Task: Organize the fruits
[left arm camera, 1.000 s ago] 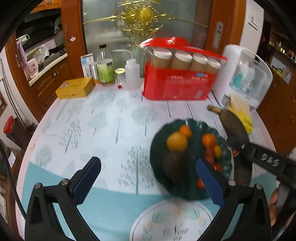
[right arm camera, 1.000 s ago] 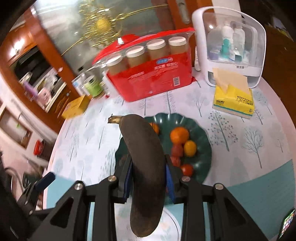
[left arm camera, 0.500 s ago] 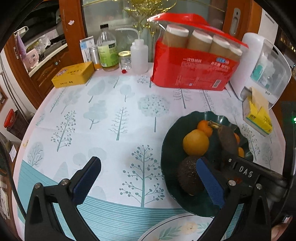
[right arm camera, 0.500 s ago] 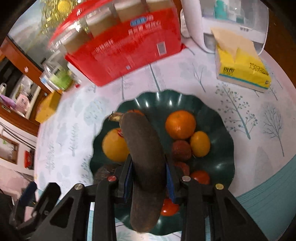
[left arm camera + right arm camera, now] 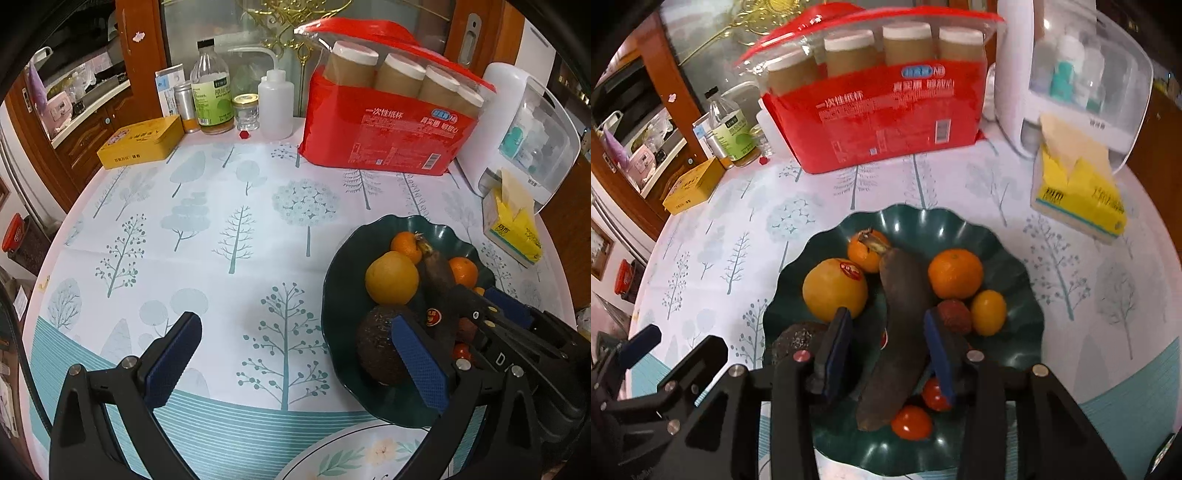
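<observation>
right hand-held gripper [image 5: 890,347]: jaws opening, banana [image 5: 901,332] between them, being released into green plate [image 5: 1008,354] | left hand-held gripper [image 5: 295,354]: held wide, empty

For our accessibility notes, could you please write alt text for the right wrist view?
The right gripper is opening around a dark banana lying in a green bowl among oranges and tomatoes. Behind stand a red pack and tissues.

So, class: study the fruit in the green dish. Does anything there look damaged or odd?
Yes. The banana lying across the middle of the green dish is dark brown all over, badly overripe, unlike the bright oranges beside it. The right gripper is opening around it.
</observation>
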